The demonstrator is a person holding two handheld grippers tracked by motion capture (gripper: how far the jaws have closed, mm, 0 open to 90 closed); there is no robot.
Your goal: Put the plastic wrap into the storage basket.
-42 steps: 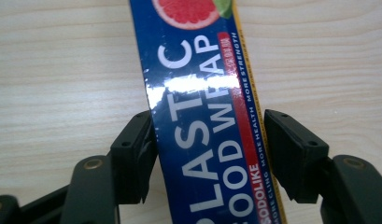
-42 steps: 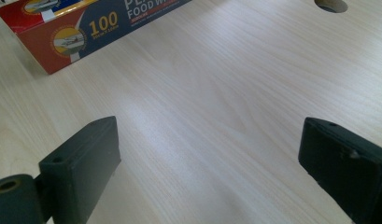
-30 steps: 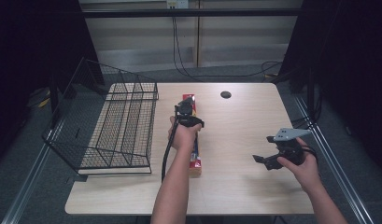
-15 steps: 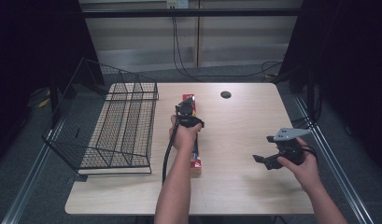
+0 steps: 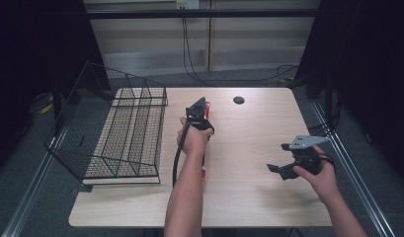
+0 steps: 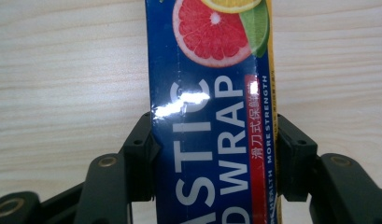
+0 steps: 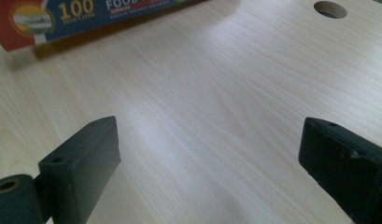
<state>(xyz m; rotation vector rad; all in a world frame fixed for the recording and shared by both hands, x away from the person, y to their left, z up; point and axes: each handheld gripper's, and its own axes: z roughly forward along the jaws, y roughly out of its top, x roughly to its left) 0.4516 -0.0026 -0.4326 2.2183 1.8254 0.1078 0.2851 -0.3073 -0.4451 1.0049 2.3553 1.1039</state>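
A long plastic wrap box point(image 6: 212, 93), blue with red ends and citrus pictures, lies lengthwise on the wooden table point(image 5: 249, 197). My left gripper point(image 6: 214, 135) points down over its far half, and both pads press the box's long sides. Its jaws have just been closing onto the box. In the high view the left gripper point(image 5: 197, 111) covers most of the box point(image 5: 207, 105). My right gripper point(image 5: 276, 170) hovers low over the table's right side, open with nothing between its jaws. In its own view the right gripper point(image 7: 207, 154) faces bare wood, with the box point(image 7: 86, 14) farther off.
A black wire basket point(image 5: 125, 133) stands on the table's left part, its tall side overhanging the left edge. A round cable hole point(image 5: 238, 100) sits near the table's far edge. Bare wood lies between the two hands.
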